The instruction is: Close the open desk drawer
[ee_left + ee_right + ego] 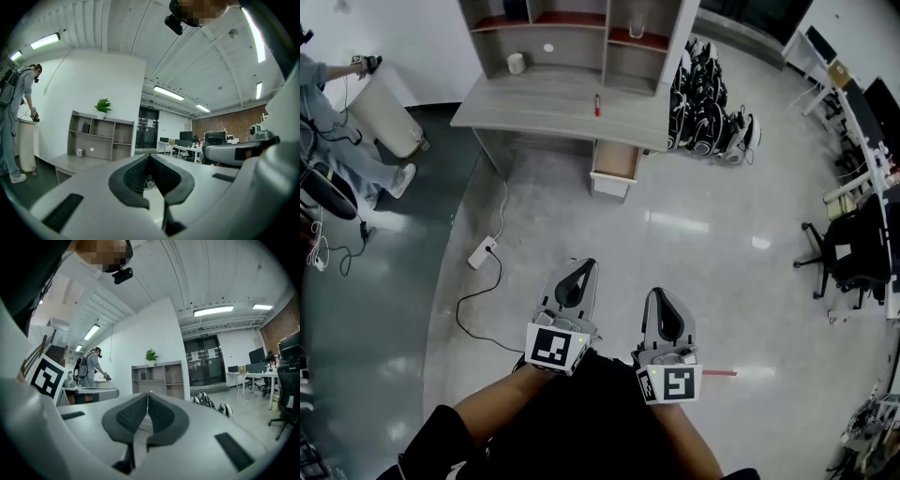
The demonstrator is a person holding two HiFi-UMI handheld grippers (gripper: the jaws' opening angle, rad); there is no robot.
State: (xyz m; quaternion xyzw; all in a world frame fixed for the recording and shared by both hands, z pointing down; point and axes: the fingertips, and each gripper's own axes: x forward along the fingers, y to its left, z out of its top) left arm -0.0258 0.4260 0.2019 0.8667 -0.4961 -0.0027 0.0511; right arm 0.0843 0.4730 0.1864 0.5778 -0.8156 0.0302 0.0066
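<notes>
Head view: the open drawer [615, 167] lies well ahead of the left gripper [579, 270] and right gripper [661, 298], both pressed together and empty. Its rear is hidden under the tabletop [544, 98].

No words or numbers can be read, black-and-white square markers [551, 348] show patterns only, green sign [205, 335] over the far double doors [206, 366] too small to read.

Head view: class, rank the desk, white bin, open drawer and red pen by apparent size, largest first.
1. desk
2. white bin
3. open drawer
4. red pen

Bin and drawer look fairly close in size.
</notes>
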